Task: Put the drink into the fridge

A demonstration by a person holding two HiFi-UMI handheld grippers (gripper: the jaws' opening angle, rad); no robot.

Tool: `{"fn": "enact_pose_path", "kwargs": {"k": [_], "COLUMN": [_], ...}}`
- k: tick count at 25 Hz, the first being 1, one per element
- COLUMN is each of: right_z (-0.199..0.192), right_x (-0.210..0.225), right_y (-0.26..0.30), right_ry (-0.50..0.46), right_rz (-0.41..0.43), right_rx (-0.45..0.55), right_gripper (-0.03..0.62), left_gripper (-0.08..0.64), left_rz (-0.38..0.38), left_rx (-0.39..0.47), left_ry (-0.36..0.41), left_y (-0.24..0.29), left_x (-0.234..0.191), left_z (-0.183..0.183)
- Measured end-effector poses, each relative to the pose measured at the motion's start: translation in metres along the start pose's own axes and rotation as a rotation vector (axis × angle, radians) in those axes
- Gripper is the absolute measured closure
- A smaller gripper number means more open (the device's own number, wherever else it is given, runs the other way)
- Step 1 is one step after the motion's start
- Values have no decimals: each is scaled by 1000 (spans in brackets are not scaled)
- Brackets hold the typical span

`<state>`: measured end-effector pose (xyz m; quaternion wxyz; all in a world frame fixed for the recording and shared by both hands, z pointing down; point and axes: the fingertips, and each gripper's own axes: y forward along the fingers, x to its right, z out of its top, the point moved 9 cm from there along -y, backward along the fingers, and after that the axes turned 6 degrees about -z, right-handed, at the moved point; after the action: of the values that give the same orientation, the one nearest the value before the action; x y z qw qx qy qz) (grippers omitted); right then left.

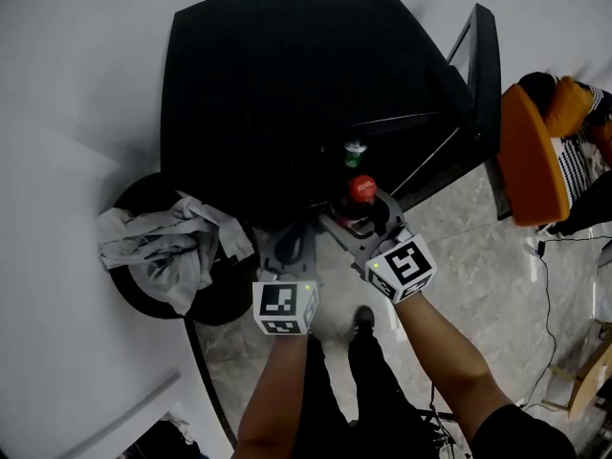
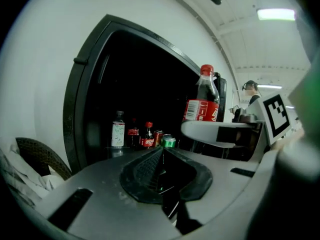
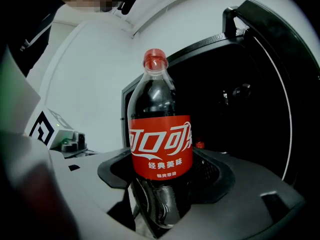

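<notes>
Upright, long axis vertical; cola bottle (image 3: 161, 149) clamped in right claw (image 3: 165, 196)

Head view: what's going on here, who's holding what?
A person holds a tool in each hand in front of the black fridge, whose door stands open. The right tool is shut on an upright cola bottle, held at the opening and not yet set inside. The left tool has its jaws together with nothing between them. A shelf inside holds other drinks, among them a green can and a clear bottle.
</notes>
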<state>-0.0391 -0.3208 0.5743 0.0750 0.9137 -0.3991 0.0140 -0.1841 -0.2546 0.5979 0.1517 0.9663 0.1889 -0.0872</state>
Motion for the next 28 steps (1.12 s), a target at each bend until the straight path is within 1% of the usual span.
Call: {"fn": "enact_pose_path", "kwargs": {"k": [3, 7, 11, 16, 20, 25, 28], "right_z": [-11, -24, -37, -40, -43, -55, -64], "right_x": [4, 8, 16, 25, 32, 35, 37], "right_y": [13, 32, 49, 64, 76, 88, 94], "right_ry": [-9, -19, 7, -17, -7, -37, -25], "right_rz": [-12, -17, -42, -72, -88, -83, -92], "right_rx": [2, 10, 17, 42, 59, 48, 42], "right_gripper": [296, 295, 295, 295, 295, 295, 295], "left_gripper": [548, 548, 548, 548, 548, 548, 548], "left_rz": [-4, 4, 29, 34, 48, 49, 65], "left_rx": [7, 24, 36, 43, 49, 64, 75], "left_ry": [17, 8, -6, -2, -6, -1, -11], "left_y": [9, 24, 41, 51, 59, 71, 74], "left_x": [-7, -19, -35, -42, -48, -57, -64], "left_z": [-6, -13, -17, -22, -29, -32, -36]}}
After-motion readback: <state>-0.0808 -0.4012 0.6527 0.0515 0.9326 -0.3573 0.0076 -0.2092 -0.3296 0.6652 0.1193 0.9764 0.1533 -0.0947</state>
